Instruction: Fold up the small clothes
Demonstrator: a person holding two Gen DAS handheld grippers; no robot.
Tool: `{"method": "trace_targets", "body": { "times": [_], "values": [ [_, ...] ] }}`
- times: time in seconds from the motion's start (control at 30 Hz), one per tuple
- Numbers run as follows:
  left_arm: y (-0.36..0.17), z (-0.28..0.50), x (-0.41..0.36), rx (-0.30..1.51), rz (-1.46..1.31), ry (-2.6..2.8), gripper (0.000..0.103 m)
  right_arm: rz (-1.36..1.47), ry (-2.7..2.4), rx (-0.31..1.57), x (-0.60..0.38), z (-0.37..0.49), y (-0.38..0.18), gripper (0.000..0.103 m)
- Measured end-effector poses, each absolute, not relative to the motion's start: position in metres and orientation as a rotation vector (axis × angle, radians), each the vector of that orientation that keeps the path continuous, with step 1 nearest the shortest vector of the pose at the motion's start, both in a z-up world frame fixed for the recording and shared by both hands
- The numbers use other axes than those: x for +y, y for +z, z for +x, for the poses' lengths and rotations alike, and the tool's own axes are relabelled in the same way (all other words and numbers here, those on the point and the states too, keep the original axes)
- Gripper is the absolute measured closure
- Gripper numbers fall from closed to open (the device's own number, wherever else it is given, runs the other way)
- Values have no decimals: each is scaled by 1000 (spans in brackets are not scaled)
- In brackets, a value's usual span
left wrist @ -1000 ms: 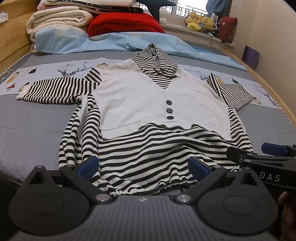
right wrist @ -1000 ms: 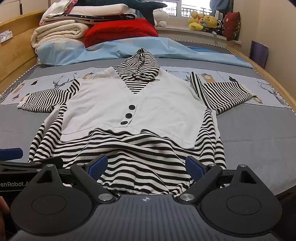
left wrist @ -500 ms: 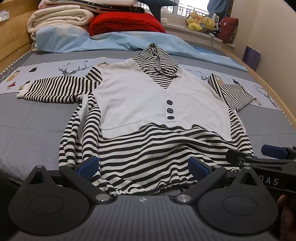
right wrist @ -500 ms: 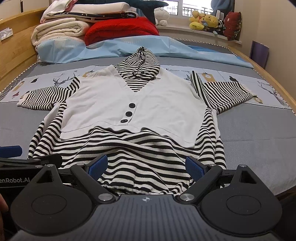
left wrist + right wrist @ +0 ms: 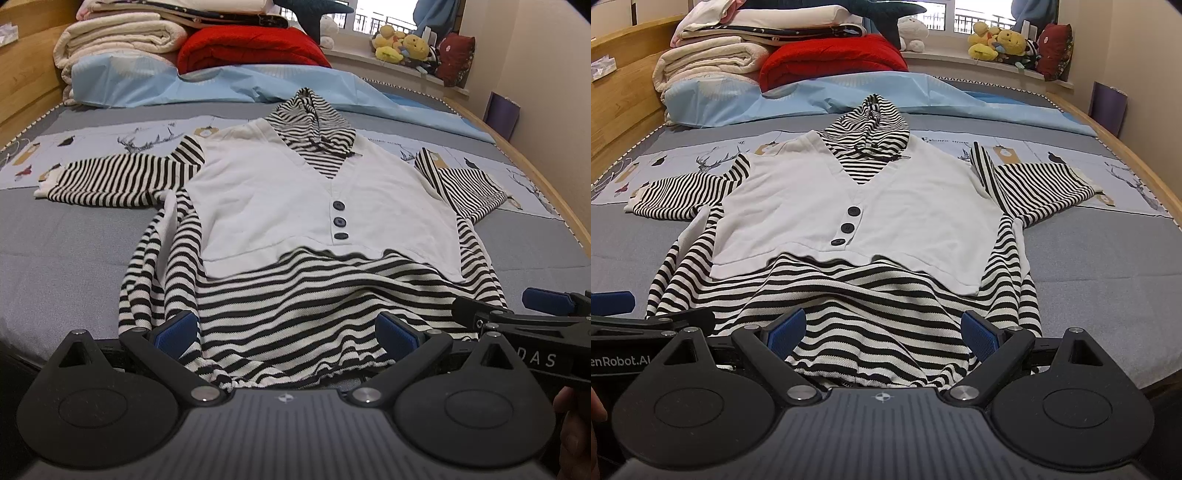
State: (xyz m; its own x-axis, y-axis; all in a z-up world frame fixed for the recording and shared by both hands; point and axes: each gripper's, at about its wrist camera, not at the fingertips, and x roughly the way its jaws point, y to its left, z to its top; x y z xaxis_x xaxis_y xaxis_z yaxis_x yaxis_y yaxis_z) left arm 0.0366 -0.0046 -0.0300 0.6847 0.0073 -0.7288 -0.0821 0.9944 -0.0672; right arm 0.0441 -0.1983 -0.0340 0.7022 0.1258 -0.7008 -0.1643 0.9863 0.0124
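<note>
Writing: the right gripper's side, seen at the right edge of the left wrist view, reads "DAS"; the left gripper's side, at the left edge of the right wrist view, reads "enRobot.AI", cut off by the frame.
Headboard: wood, far left.
Blankets: one rolled cream stack, just left of one red blanket.
Sheet: light blue, crumpled across the head of the bed.
Hoodie: one, striped black and white with a white vest front, lying flat and face up in the middle of the grey bed, hood towards the blankets, hem towards the grippers.
Sleeves: two, spread out to either side.
Buttons: three dark ones in a row on the white front.
Left gripper: released, blue pads wide apart, straddling the left half of the hem; the pads sit at the hem, contact cannot be told.
Right gripper: released, pads wide apart over the right half of the hem, just beside the left gripper.
Plush toys: a cluster on the windowsill, count unclear.
Purple bag: one, against the right wall.
</note>
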Motion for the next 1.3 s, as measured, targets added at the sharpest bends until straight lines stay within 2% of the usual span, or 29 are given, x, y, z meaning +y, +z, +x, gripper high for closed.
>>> {"method": "trace_targets", "body": {
  "times": [0.1, 0.33, 0.47, 0.57, 0.63, 0.7, 0.73, 0.8, 0.93, 1.1, 1.2, 1.27, 1.3],
  "values": [
    [-24, 36, -4, 785, -85, 59, 1, -54, 153, 773, -199, 44, -34, 12],
    [2, 59, 9, 698, -50, 50, 1, -22, 137, 764, -207, 45, -31, 24],
    [14, 98, 22, 662, -8, 45, 9, -12, 120, 759, -210, 48, -33, 27],
    [18, 134, 36, 649, 8, 58, 19, 6, 108, 753, -213, 50, -33, 27],
    [18, 162, 49, 641, 0, 56, 24, 18, 108, 744, -217, 53, -32, 32],
    [16, 188, 68, 616, -22, 67, 34, 17, 99, 721, -219, 55, -28, 42],
    [15, 200, 79, 613, -39, 79, 36, 11, 93, 707, -220, 56, -27, 42],
    [6, 225, 106, 635, -94, 111, 47, -2, 94, 695, -221, 60, -23, 42],
    [-13, 262, 163, 684, -155, 182, 52, -29, 125, 678, -223, 75, -7, 43],
    [-51, 284, 231, 747, -159, 327, 64, -66, 124, 572, -213, 125, 21, 43],
    [-65, 289, 279, 765, -277, 410, 64, -71, 161, 542, -199, 169, 29, 43],
    [-75, 291, 304, 773, -307, 461, 64, -68, 208, 545, -186, 197, 30, 46],
    [-79, 290, 317, 770, -330, 486, 64, -62, 234, 546, -179, 212, 31, 53]
  ]
}}
